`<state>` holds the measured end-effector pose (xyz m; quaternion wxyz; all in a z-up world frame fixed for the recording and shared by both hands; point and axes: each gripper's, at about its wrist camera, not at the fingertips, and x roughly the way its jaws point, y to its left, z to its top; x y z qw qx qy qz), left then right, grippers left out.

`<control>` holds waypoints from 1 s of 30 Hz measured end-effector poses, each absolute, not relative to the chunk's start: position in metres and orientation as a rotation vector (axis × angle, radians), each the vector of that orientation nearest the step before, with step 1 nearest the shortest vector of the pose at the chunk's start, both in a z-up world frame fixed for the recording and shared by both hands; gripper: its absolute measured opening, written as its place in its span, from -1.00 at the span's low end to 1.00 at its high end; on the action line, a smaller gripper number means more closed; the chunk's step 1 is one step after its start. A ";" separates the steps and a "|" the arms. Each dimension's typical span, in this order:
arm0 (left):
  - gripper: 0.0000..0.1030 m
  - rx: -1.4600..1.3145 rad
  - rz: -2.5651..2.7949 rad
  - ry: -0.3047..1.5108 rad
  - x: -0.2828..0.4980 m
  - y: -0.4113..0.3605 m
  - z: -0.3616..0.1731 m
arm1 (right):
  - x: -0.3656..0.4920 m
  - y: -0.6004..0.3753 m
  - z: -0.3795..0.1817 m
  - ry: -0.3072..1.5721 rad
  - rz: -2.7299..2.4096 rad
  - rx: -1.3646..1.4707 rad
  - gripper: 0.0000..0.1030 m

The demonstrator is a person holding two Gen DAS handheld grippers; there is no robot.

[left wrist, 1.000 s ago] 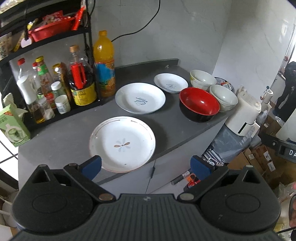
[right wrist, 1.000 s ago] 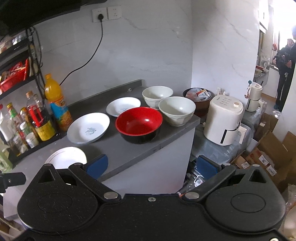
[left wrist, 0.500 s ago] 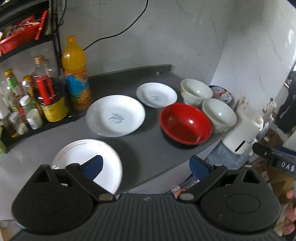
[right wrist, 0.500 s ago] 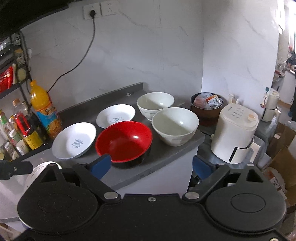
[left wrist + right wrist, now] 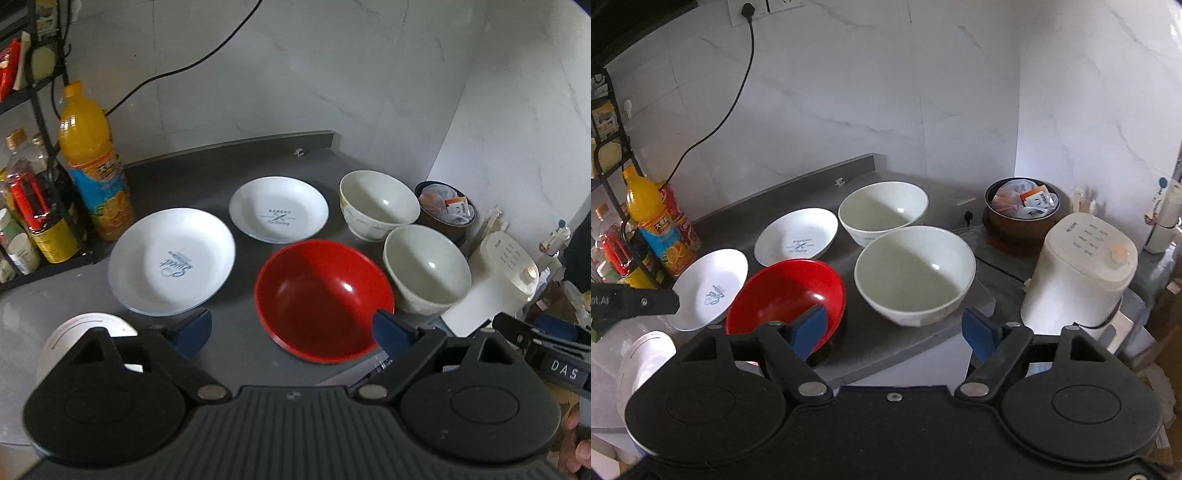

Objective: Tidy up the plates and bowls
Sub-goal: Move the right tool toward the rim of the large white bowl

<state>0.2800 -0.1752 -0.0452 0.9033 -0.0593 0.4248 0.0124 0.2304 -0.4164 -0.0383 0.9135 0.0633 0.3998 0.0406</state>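
A red bowl (image 5: 323, 297) (image 5: 786, 291) sits near the front edge of the grey counter (image 5: 236, 339). Two white bowls stand to its right, the near one (image 5: 426, 273) (image 5: 915, 275) and the far one (image 5: 378, 203) (image 5: 882, 212). Left of the red bowl lie a large white plate (image 5: 171, 260) (image 5: 711, 288) and, behind it, a smaller white plate (image 5: 279, 214) (image 5: 796, 236). A third white plate (image 5: 79, 334) is half hidden under my left gripper (image 5: 291, 334), which hovers open over the red bowl's near rim. My right gripper (image 5: 897, 330) is open in front of the near white bowl, holding nothing.
An orange juice bottle (image 5: 94, 162) and a rack of sauce bottles (image 5: 26, 218) stand at the left. A brown pot of packets (image 5: 445, 212) sits at the back right. Beyond the counter's right end stands a white appliance (image 5: 1082, 273). Boxes lie on the floor.
Both grippers have moved right and closer to the counter. The left view has swung from the flower plate to the red bowl; the right view now centres on the near white bowl.
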 end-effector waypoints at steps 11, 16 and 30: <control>0.52 -0.098 0.020 0.913 0.347 -0.223 -0.067 | 0.285 -0.458 -0.072 0.878 0.119 0.149 0.19; 0.27 -0.093 0.009 0.949 0.375 -0.240 -0.082 | 0.307 -0.470 -0.091 0.904 0.134 0.140 0.11; -0.24 -0.116 -0.029 1.004 0.441 -0.276 -0.128 | 0.355 -0.482 -0.141 0.974 0.139 0.177 -0.16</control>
